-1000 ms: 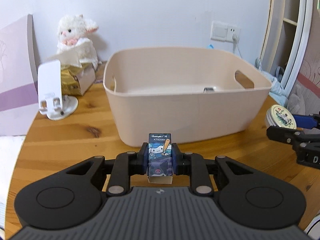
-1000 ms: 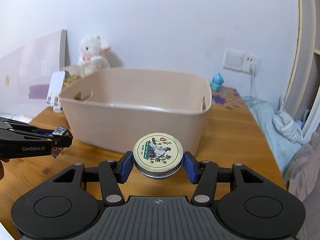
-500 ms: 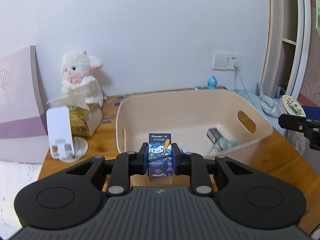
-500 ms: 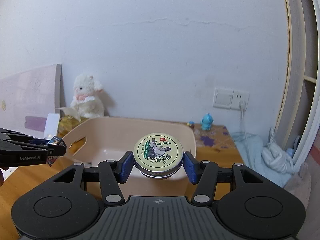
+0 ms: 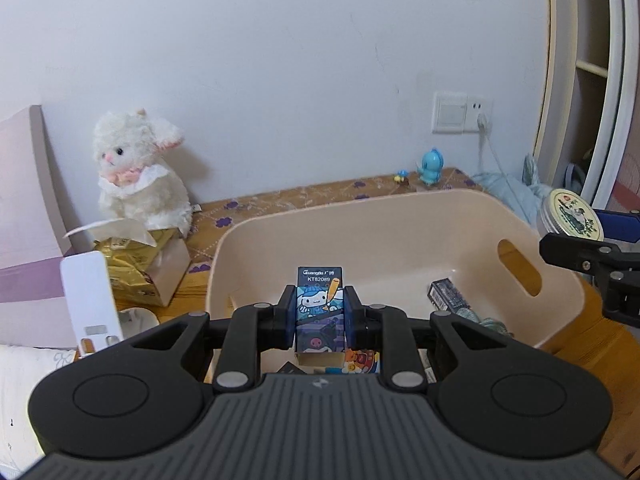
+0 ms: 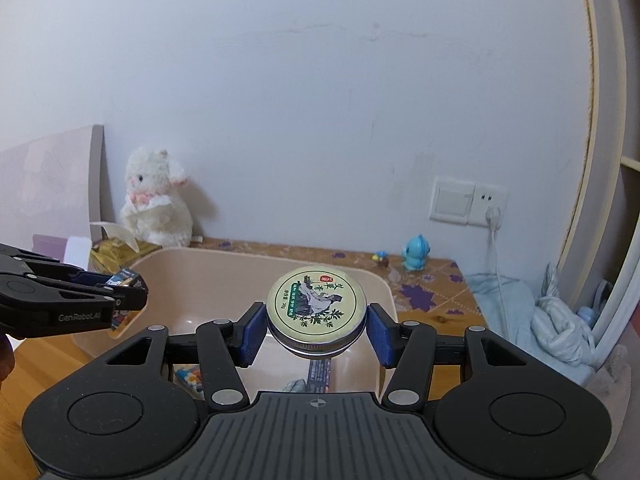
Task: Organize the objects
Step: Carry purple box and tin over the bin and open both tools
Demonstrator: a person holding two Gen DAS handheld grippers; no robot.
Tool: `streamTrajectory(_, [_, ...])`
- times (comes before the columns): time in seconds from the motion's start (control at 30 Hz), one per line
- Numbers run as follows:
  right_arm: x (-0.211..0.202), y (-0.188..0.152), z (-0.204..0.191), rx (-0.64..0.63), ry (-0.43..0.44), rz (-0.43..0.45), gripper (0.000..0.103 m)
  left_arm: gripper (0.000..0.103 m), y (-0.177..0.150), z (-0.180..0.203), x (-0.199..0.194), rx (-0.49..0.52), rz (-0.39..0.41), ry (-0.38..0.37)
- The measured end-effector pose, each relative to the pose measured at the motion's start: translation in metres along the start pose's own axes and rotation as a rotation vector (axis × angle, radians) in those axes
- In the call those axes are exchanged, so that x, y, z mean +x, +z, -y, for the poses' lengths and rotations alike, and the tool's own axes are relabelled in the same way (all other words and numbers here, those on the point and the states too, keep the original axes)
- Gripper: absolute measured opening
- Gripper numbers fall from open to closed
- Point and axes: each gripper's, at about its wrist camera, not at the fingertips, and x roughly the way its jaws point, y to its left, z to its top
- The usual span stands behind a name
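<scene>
Holding items above the beige bin [image 5: 560,280].
Clamped in left gripper [image 5: 320,316]: cartoon box [image 5: 320,312], long axis upright, over bin's near wall. Pinched in right gripper [image 6: 316,320]: round tin [image 6: 316,304], lid tilted toward camera, over bin's interior.

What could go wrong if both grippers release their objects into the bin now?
The round tin, held by its rim in the right gripper, may land on edge and roll inside the beige bin. The small cartoon box in the left gripper could fall onto items already lying in the bin. The two grippers are close and might collide.
</scene>
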Motion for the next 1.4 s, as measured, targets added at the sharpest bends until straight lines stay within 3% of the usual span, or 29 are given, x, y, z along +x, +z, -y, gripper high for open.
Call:
streamTrajectory(0.33, [0.053,-0.008,-0.006,-0.035,0.025,-0.184,0.051,0.025,-0.007,0.009,0.060,0.023,-0.185,-0.005])
streamTrajectory(0.47, [0.066,-0.013,-0.008,-0.046,0.036,-0.244,0.051,0.025,-0.012,0.010,0.071,0.029,-0.260,-0.010])
streamTrajectory(0.73, [0.076,-0.019,-0.008,-0.028,0.052,-0.313,0.052,0.025,-0.016,0.010,0.078,0.017,-0.338,-0.017])
streamTrajectory(0.77, [0.076,-0.018,-0.008,-0.030,0.046,-0.311,0.059,0.025,-0.016,0.009,0.078,0.012,-0.338,-0.018])
streamTrajectory(0.87, [0.068,-0.018,-0.009,-0.046,0.038,-0.286,0.066,0.031,-0.015,0.009,0.075,0.017,-0.327,-0.015])
streamTrajectory(0.9, [0.064,-0.017,-0.009,-0.049,0.036,-0.275,0.070,0.039,-0.015,0.008,0.073,0.015,-0.322,-0.014])
streamTrajectory(0.93, [0.061,-0.016,-0.009,-0.048,0.034,-0.262,0.072,0.059,-0.014,0.008,0.071,0.011,-0.316,-0.011])
streamTrajectory(0.97, [0.057,-0.015,-0.008,-0.046,0.031,-0.250,0.075,0.065,-0.013,0.007,0.067,0.002,-0.297,-0.007])
streamTrajectory(1.03, [0.049,-0.012,-0.006,-0.035,0.028,-0.229,0.079,0.067,-0.011,0.005,0.059,-0.017,-0.267,-0.020])
streamTrajectory(1.13, [0.037,-0.008,-0.003,-0.019,0.025,-0.208,0.081,0.078,-0.007,0.008,0.049,-0.011,-0.243,0.014])
streamTrajectory(1.2, [0.028,-0.007,-0.002,-0.011,0.019,-0.194,0.091,0.078,-0.006,0.010,0.040,0.002,-0.217,0.029])
streamTrajectory(1.4, [-0.001,-0.004,0.002,0.022,0.016,-0.150,0.101,0.079,-0.004,0.008,0.013,-0.012,-0.183,0.031])
